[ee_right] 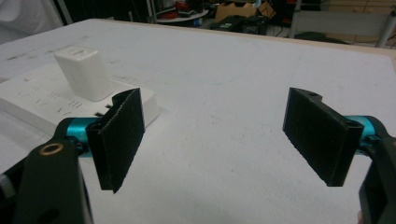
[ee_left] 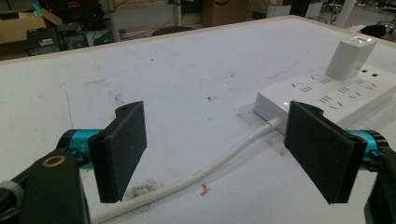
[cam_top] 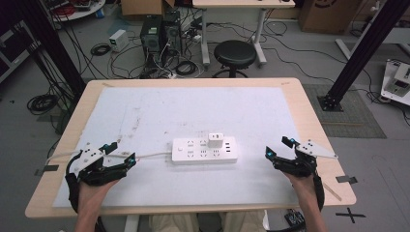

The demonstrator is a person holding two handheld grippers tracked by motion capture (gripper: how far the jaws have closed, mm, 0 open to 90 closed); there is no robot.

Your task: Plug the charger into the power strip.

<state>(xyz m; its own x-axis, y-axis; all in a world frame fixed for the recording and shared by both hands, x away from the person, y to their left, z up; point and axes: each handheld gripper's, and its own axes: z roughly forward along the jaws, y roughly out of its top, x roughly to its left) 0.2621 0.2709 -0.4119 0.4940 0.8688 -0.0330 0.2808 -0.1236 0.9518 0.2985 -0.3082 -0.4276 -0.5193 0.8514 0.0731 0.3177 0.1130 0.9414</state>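
A: We log the left gripper (cam_top: 117, 153) at the table's near-left, jaws spread wide with nothing between them; pads are flat, black, matte rectangles on teal posts.

B: We note the right gripper (cam_top: 279, 147) the same at near-right: jaws apart, empty.

A: Between them lies the power strip (cam_top: 205, 150), a smooth white rectangular block on the scuffed pale mat (cam_top: 145, 111). Long axis runs left-right across the table.

B: A white cube-shaped charger (cam_top: 215, 140) stands plugged upright in its top. The round white cord (cam_top: 152, 154) leaves the strip's left end, toward the left gripper.
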